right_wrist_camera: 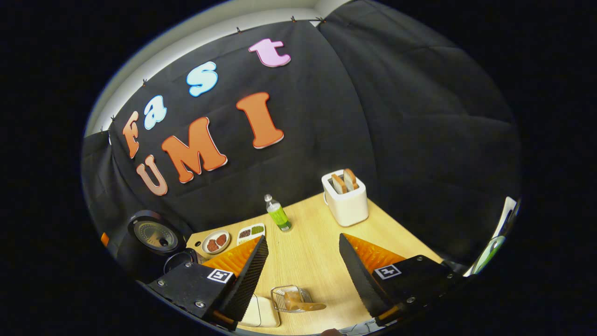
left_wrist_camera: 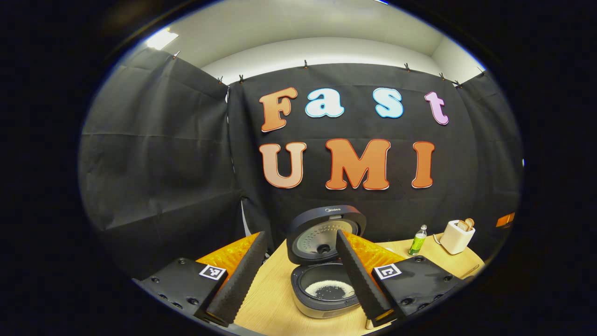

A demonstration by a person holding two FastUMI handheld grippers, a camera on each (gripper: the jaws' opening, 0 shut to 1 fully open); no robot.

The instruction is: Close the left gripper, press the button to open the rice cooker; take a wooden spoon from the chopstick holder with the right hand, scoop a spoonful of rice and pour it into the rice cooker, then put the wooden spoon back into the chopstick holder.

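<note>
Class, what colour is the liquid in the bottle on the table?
Green; the bottle shows best in the right gripper view.

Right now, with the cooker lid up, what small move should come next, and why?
Probably nothing beyond easing the right gripper back. The rice cooker stands open with rice in its pot, and the wooden spoon already lies in the chopstick holder below the open fingers. The left gripper is open too, holding nothing.

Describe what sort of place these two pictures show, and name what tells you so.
Probably a staged kitchen corner in a recording booth: a wooden table against black cloth walls carries an open rice cooker, a toaster with bread in it, and a green bottle.
</note>
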